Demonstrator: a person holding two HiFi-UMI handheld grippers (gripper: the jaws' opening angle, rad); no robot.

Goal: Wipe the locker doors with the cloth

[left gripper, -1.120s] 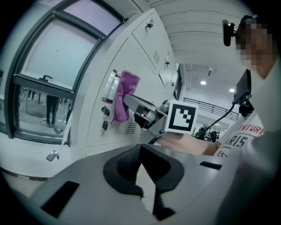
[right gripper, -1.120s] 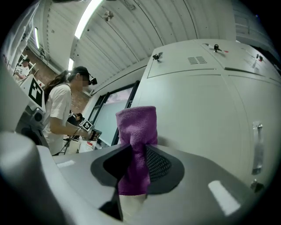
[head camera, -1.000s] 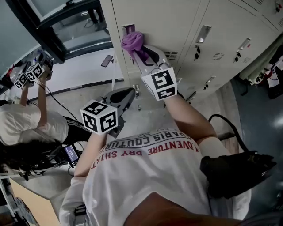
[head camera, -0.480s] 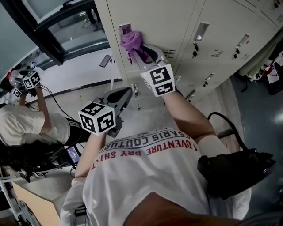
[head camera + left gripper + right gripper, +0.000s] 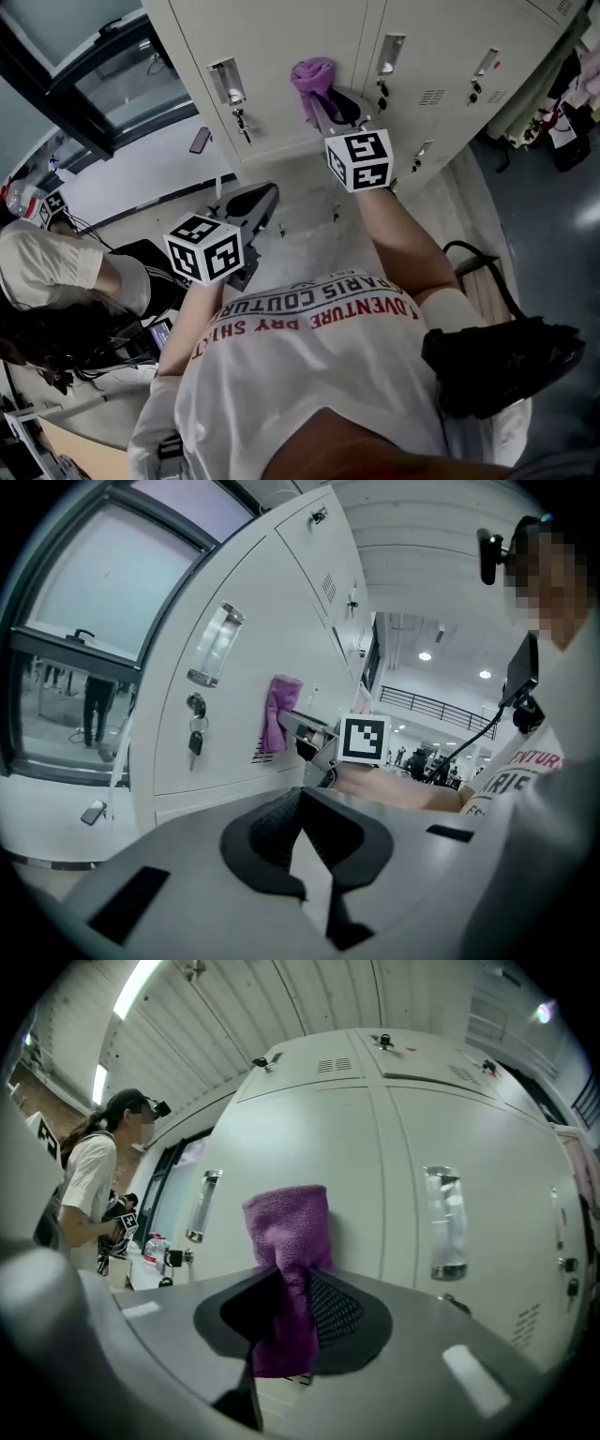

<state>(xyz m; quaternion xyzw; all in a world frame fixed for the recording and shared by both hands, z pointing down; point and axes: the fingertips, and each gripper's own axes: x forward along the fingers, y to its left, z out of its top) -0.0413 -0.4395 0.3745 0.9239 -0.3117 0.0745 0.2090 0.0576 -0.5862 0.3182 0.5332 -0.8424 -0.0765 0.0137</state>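
Note:
A purple cloth [image 5: 314, 80] is pressed against a beige locker door [image 5: 281, 56], between two door handles. My right gripper [image 5: 326, 105] is shut on the purple cloth [image 5: 286, 1232] and holds it up to the locker door [image 5: 309, 1138]. My left gripper [image 5: 261, 202] hangs lower, away from the lockers, with its jaws shut on nothing. In the left gripper view, my left gripper [image 5: 300, 797] looks sideways at the cloth [image 5: 281, 712] and the locker door [image 5: 253, 658].
Clear handles [image 5: 228, 82] and keys [image 5: 241, 120] stick out of the locker doors. A second person [image 5: 66, 272] crouches at the left by a dark window frame [image 5: 84, 89]. A black bag [image 5: 497, 361] hangs at my right side. Clothes [image 5: 562, 94] hang at the far right.
My right gripper has slid the cloth rightward across the locker door, away from the left handle. The left gripper has stayed about where it was.

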